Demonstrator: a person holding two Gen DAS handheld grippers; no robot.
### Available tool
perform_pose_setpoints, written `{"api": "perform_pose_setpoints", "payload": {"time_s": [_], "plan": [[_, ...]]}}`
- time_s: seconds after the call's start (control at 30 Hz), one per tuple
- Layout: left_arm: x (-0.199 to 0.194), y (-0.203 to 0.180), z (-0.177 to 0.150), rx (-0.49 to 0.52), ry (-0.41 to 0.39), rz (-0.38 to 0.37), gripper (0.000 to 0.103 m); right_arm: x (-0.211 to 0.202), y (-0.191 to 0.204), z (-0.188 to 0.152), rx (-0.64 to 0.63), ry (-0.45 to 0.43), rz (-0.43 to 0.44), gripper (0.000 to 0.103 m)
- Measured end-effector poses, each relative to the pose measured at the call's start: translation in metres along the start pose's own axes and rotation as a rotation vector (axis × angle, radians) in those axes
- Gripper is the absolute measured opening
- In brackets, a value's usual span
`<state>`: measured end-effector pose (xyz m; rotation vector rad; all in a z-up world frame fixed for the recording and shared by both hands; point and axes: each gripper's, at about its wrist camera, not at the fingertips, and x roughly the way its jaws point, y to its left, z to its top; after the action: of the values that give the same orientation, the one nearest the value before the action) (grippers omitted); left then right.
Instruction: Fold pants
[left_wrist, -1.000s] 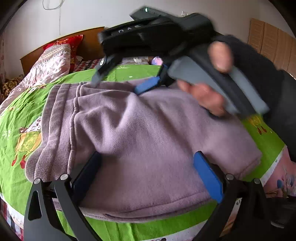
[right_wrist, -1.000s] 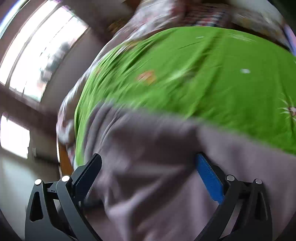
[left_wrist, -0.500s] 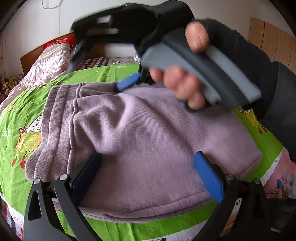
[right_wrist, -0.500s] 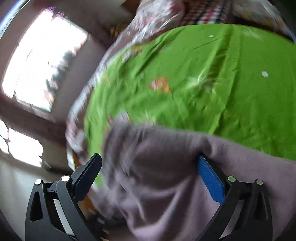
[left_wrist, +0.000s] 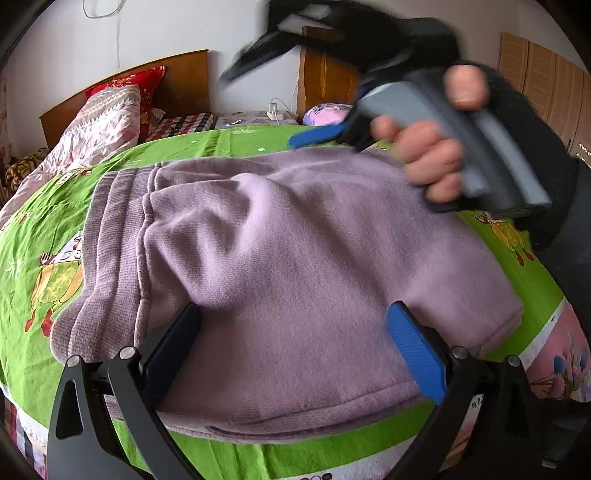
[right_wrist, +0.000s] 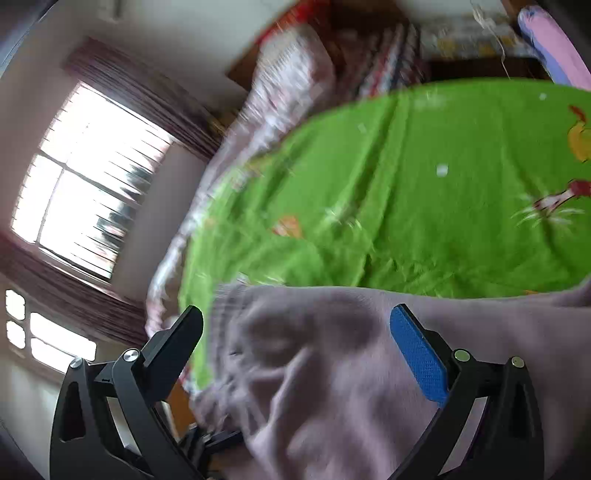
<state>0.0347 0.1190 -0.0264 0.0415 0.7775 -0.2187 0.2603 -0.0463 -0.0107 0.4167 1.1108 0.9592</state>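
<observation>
Fingers (left_wrist: 413, 347) wide apart over folded purple pants (left_wrist: 295, 258) on green bedsheet (left_wrist: 44, 236), pillows (left_wrist: 110, 110) beyond.

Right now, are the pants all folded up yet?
Nearly. The purple pants already lie in a thick bundle on the green sheet, legs doubled over. Both tongs, left and right, are open, holding nothing. Only tidying seems left, perhaps one more fold.

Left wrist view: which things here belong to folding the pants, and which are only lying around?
For the job: purple pants, left gripper, right gripper, green bedsheet beneath the pants.

Lying about: red pillow, patterned quilt, pink bundle, charger plug.
</observation>
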Motion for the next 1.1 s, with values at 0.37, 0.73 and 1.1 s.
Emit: {"api": "perform_pose_setpoints", "payload": {"time_s": [0.37, 0.73, 1.1], "plan": [[-0.037, 0.037, 0.061, -0.167, -0.047, -0.151, 0.101, -0.083, -0.003, -0.057, -0.281, -0.182, -0.218, 0.099], [0.032, 0.089, 0.071, -0.242, 0.126, -0.256, 0.101, -0.078, -0.042, -0.125, -0.423, 0.012, -0.343, 0.098], [-0.036, 0.063, 0.042, -0.293, -0.06, -0.221, 0.101, -0.124, 0.005, -0.186, -0.458, -0.16, -0.216, 0.099]]}}
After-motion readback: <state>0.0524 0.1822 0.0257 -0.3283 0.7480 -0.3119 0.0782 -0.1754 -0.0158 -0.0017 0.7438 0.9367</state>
